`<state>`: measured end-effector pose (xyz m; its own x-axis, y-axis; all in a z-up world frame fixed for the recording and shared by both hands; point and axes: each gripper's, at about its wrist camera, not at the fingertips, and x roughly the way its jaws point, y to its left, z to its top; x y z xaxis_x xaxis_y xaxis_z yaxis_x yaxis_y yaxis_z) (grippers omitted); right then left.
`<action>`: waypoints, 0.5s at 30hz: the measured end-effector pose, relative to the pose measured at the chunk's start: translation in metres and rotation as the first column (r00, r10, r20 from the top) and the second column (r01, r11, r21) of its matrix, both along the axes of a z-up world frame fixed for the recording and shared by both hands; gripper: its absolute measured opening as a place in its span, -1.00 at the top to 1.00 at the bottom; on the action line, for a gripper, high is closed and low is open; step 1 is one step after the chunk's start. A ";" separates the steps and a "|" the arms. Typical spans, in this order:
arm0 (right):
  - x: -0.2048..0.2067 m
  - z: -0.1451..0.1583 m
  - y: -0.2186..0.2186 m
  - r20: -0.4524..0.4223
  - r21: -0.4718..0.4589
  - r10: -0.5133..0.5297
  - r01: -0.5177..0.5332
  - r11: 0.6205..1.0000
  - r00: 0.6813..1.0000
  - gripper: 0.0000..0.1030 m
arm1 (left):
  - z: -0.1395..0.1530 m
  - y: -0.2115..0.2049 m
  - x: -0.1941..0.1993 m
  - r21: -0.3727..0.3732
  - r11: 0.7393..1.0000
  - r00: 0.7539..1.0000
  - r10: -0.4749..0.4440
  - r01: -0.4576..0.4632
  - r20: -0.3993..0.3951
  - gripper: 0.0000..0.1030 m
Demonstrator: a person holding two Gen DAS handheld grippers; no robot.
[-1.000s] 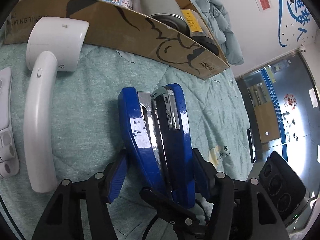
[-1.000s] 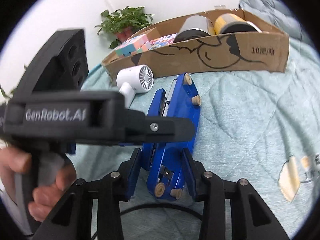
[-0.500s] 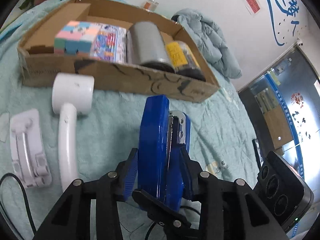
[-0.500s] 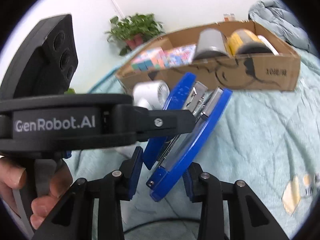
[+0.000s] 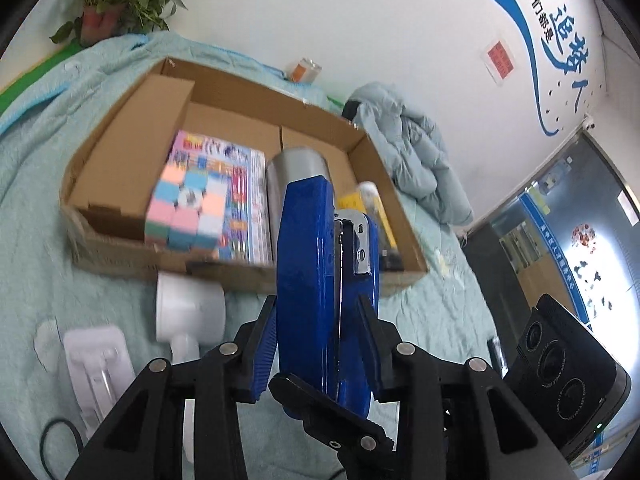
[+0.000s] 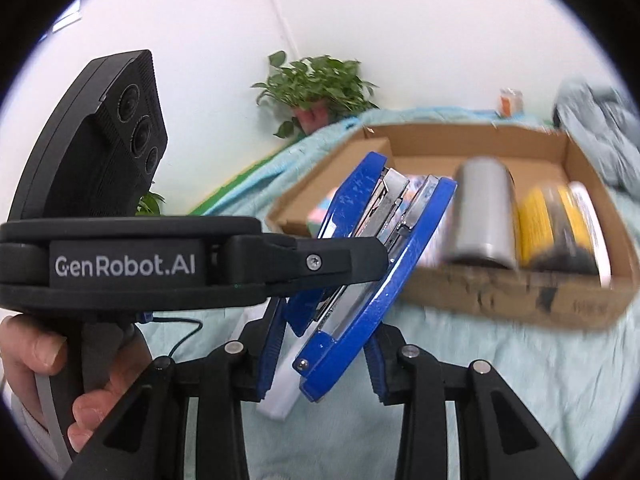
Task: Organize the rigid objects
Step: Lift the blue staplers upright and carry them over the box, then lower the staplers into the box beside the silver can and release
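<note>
The pale green quilt (image 5: 48,184) fills the ground of both views, and on it at twelve o'clock from the grippers sits the wide cardboard box (image 5: 120,152), open at the top. Inside the box, from the left wrist view, a pastel puzzle cube (image 5: 186,210) lies at about ten o'clock on a printed colourful packet (image 5: 240,184), then a grey metal can (image 6: 482,216) lying on its side, then a yellow and black can (image 6: 554,228) at the box's right end. A crumpled blue-grey jacket (image 5: 416,160) lies at two o'clock, past the box's far corner. A potted plant (image 6: 316,88) stands against the white wall.

And the prize itself: the big blue stapler (image 5: 308,280), clear of the quilt, in front of the box's near wall, tilted in the right wrist view with its nose towards one o'clock. The left gripper (image 5: 316,340) has its blue pads clamped on the stapler's sides, jaws closing onto it. The right gripper (image 6: 324,344) pinches the stapler's rear end, pads tight on both faces. A hand (image 6: 44,364) grips the left tool's handle at eight o'clock in the right wrist view.

Down on the quilt, a white hair dryer (image 5: 188,312) lies at nine o'clock of the left gripper, just in front of the box, and a white plastic holder (image 5: 100,364) lies beside it at eight o'clock.
</note>
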<state>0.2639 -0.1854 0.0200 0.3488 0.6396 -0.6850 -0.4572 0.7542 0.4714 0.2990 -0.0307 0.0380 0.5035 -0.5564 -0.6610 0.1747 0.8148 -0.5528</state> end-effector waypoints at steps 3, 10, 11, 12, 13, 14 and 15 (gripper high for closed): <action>0.031 0.006 0.009 0.011 0.010 0.030 -0.030 0.999 0.999 0.31 | 0.014 0.011 0.025 0.006 1.000 0.999 0.024 -0.025 0.023 0.36; 0.101 -0.003 0.019 -0.032 0.034 0.060 -0.059 0.998 0.998 0.31 | 0.027 0.017 0.103 0.074 0.996 0.998 0.053 -0.054 0.013 0.47; 0.108 -0.007 0.020 -0.049 0.034 0.064 -0.062 0.997 0.997 0.31 | 0.025 0.015 0.110 0.087 0.995 0.998 0.057 -0.057 0.005 0.47; 0.116 -0.013 0.022 -0.071 0.030 0.074 -0.072 0.997 0.995 0.31 | 0.021 0.013 0.121 0.108 0.992 0.998 0.060 -0.059 -0.009 0.47; 0.122 -0.019 0.024 -0.094 0.030 0.083 -0.081 0.996 0.992 0.31 | 0.017 0.012 0.125 0.115 0.991 0.998 0.065 -0.063 -0.017 0.47; 0.129 -0.024 0.025 -0.113 0.033 0.092 -0.088 0.996 0.989 0.31 | 0.012 0.011 0.132 0.118 0.991 0.997 0.073 -0.069 -0.032 0.47; 0.133 -0.029 0.027 -0.132 0.035 0.101 -0.097 0.995 0.986 0.31 | 0.006 0.011 0.138 0.117 0.991 0.996 0.077 -0.071 -0.049 0.47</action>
